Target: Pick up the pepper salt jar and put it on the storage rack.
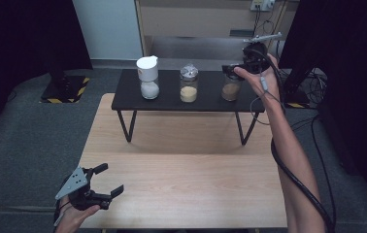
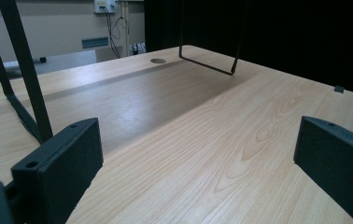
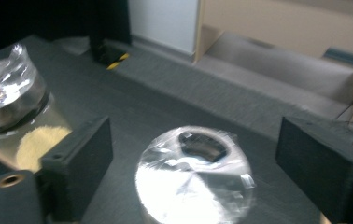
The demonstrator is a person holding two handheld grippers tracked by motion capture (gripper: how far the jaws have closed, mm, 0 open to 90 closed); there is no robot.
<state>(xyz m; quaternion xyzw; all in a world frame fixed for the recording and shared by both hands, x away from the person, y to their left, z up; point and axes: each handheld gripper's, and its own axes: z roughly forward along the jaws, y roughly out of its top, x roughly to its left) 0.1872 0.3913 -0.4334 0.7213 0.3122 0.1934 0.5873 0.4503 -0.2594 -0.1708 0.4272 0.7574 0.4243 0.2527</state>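
Note:
Three glass jars stand in a row on a low black shelf (image 1: 206, 101). The left jar (image 1: 148, 77) has a white lid and white powder; the middle jar (image 1: 188, 83) holds yellow grains under a foil-like top. Brown powder fills the right jar (image 1: 231, 88). My right gripper (image 1: 235, 69) hovers at that jar's top. In the right gripper view its jaws stand wide on either side of the shiny wrapped lid (image 3: 193, 182) without touching it, so the gripper (image 3: 193, 163) is open. My left gripper (image 1: 108, 178) rests open at the wooden table's near left corner, nothing between its jaws (image 2: 198, 154).
The shelf's thin black wire legs (image 1: 125, 125) stand on the light wooden table (image 1: 181, 170), with bare wood in front of them. The middle jar (image 3: 6, 88) sits close to the left of the right gripper's jaws. Grey floor and dark curtains surround the table.

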